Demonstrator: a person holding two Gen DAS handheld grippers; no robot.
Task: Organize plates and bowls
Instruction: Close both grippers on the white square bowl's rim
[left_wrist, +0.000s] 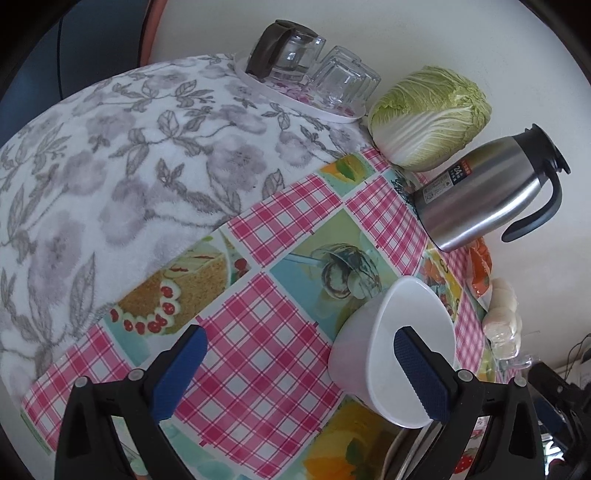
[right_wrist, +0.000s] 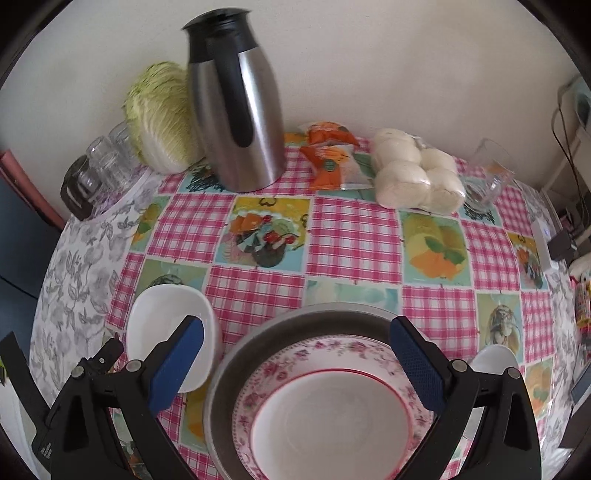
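Room: a pale wall is seen just behind the surface (right_wrist: 354, 236), which is covered by a pink checked cloth with picture squares; a grey flowered towel (left_wrist: 110, 166) lies over its left part.
Pan: a metal pan (right_wrist: 236, 354) is seen directly under the right claw (right_wrist: 295, 358), holding a flowered plate (right_wrist: 325, 354) with a red-rimmed plate (right_wrist: 332, 417) stacked in it.
Flask: a steel flask (right_wrist: 236, 122) stands behind the pan, near the wall, a cabbage (right_wrist: 159, 118) touching its left side.
Bowl: a white bowl (left_wrist: 391, 343) is set just left of the pan, apparently touching it.
Key relation: the bowl lies right of the left claw (left_wrist: 299, 376), behind its right fingertip; the left claw is judged nearer.
Claws: both are spread wide, nothing gripped.
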